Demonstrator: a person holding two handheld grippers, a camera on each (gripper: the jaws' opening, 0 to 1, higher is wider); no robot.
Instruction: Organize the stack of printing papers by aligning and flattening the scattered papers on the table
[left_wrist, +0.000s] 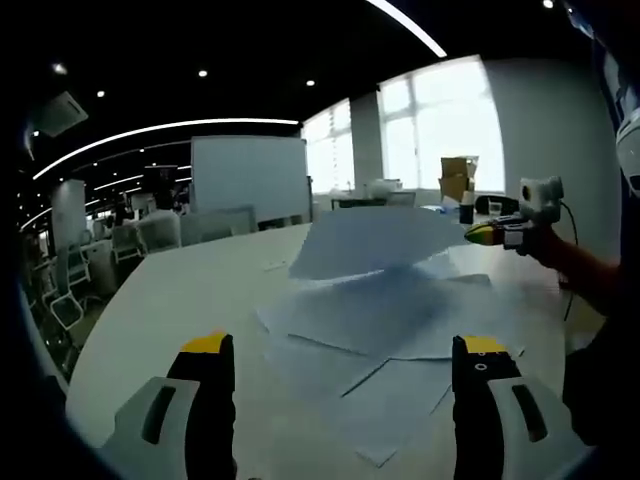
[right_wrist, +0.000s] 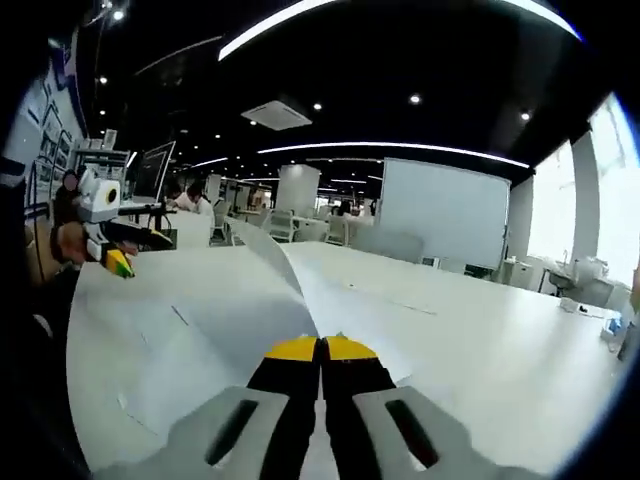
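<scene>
In the right gripper view, the right gripper (right_wrist: 322, 347) is pinching a lifted sheet (right_wrist: 262, 250) between its closed yellow-tipped jaws at bottom centre, the sheet curving up toward the middle of the frame; the left gripper (right_wrist: 120, 262) is showing at the left edge. In the left gripper view, the left gripper (left_wrist: 345, 345) is hanging with its jaws spread wide at the bottom, holding nothing, above the scattered papers (left_wrist: 385, 330) lying fanned across the white table (left_wrist: 190, 290) at centre. The raised sheet (left_wrist: 375, 240) is hovering above them, held at its right end by the right gripper (left_wrist: 485, 233) at the right of the frame.
</scene>
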